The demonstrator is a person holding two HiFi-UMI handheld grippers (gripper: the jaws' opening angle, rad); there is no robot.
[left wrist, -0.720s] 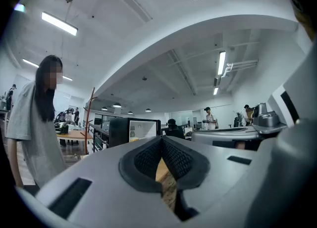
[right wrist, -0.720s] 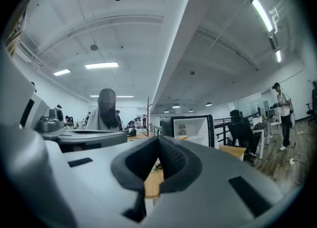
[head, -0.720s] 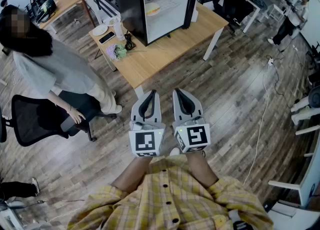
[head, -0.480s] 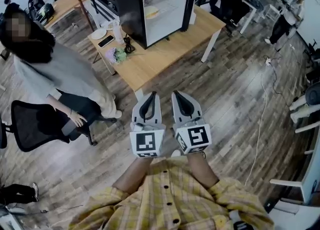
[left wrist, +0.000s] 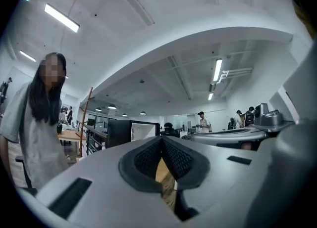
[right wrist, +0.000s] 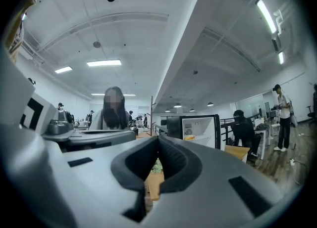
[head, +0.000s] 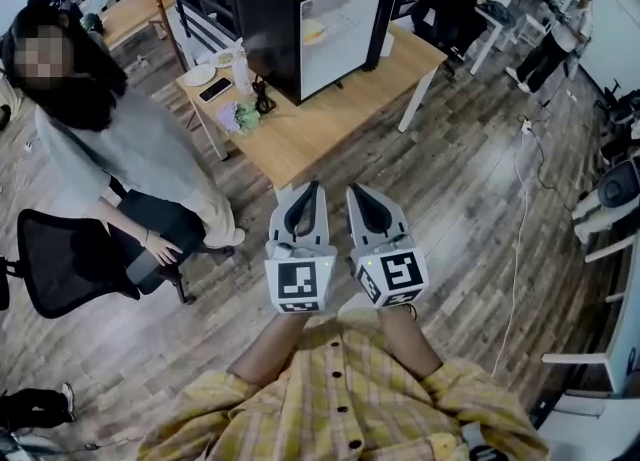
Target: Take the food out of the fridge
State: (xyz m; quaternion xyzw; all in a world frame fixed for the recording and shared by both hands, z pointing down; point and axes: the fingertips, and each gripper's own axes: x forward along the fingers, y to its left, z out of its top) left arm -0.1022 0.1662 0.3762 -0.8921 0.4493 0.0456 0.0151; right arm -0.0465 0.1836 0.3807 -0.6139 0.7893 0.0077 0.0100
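A black mini fridge with a glass door stands on a wooden table well ahead of me. Through the door I see a round piece of food on a shelf. Both grippers are held side by side near my chest, pointing level toward the table and far from the fridge. My left gripper is shut with nothing in it, its pads meeting at the tip. My right gripper is likewise shut and empty. The right gripper view shows the fridge and the food in the distance.
A person in grey stands left of the table beside a black office chair. On the table's left end lie a plate, a phone, a bottle and a green bundle. Other people stand at the far right.
The head view has shifted slightly and the person at the left looms a bit larger. Both grippers stay side by side and shut.
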